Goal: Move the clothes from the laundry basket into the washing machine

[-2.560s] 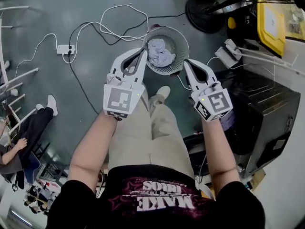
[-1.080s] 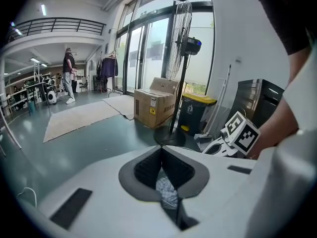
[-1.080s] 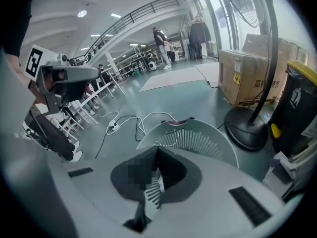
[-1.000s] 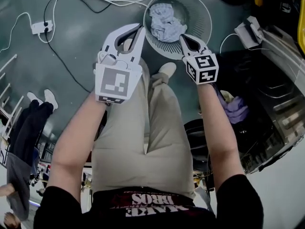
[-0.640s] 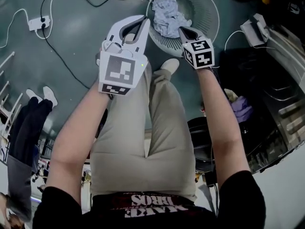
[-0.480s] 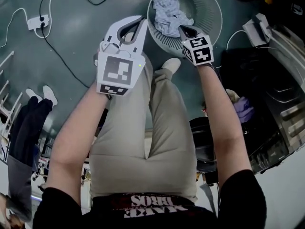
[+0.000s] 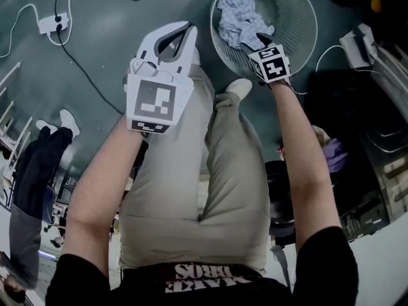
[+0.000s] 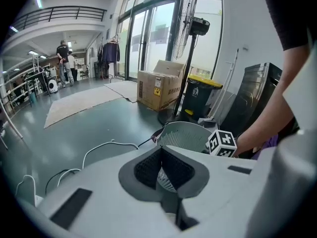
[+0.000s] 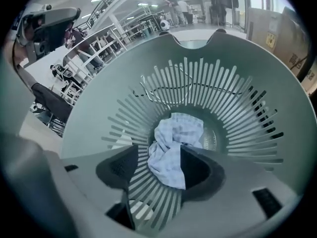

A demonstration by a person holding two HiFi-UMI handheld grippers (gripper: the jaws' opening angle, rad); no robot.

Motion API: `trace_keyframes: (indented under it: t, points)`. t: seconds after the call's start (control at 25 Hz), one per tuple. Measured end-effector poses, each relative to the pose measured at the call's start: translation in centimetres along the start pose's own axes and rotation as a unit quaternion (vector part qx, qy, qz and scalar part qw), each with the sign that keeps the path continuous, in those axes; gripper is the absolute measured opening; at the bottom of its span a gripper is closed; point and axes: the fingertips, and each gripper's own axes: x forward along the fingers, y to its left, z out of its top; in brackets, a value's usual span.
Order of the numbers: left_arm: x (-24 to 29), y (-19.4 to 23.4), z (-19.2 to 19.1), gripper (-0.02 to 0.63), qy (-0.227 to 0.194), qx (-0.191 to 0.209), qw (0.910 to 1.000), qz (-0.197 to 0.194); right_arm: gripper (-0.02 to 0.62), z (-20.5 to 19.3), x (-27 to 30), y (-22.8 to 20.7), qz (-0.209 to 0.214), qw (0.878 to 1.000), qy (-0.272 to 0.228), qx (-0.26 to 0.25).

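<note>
Reach into laundry basket (image 7: 305, 13), slatted walls clear all round.
Lower than a second ago, right gripper (image 7: 250, 43) (image 9: 158, 168) has jaws just opened astride checked cloth (image 7: 237, 16) (image 9: 171, 150) on basket floor; left gripper (image 7: 186, 34) (image 8: 161, 168) outside rim, jaws together.

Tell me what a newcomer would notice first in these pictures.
A crumpled pale checked cloth in the grey slatted laundry basket, top of the head view. The right gripper reaches in, jaws just opening, the cloth between them ungripped. The left gripper hangs shut left of the basket.

Only readable bit is "BROS", upside down on the person's black shirt (image 7: 210, 274). The cardboard box (image 8: 158, 90) sticker's too small to read.
</note>
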Motion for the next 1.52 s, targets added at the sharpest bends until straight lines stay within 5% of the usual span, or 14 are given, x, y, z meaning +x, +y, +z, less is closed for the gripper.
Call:
trace_keyframes:
  t: [0.28,1.0,1.36,1.52]
  points:
    - [0.8,0.1,-1.4,0.005,0.005,-0.004,1.0000,-0.007,0.412,-1.3,3.0,-1.5,-0.012,1.000,0.025,0.006]
    - [3.4,0.2,-4.1,0.006,0.010,-0.001,0.9999,-0.011,0.545,-5.5,11.1,-4.5,0.003,0.994,0.110,0.009]
    - [3.6,1.1,-5.9,0.005,0.029,0.025,0.9992,-0.010,0.531,-7.9,15.9,-5.1,-0.014,0.987,0.158,-0.019]
    - [3.6,1.0,-5.4,0.006,0.027,0.029,0.9992,-0.006,0.289,-8.6,15.9,-6.2,-0.056,0.980,0.180,-0.067]
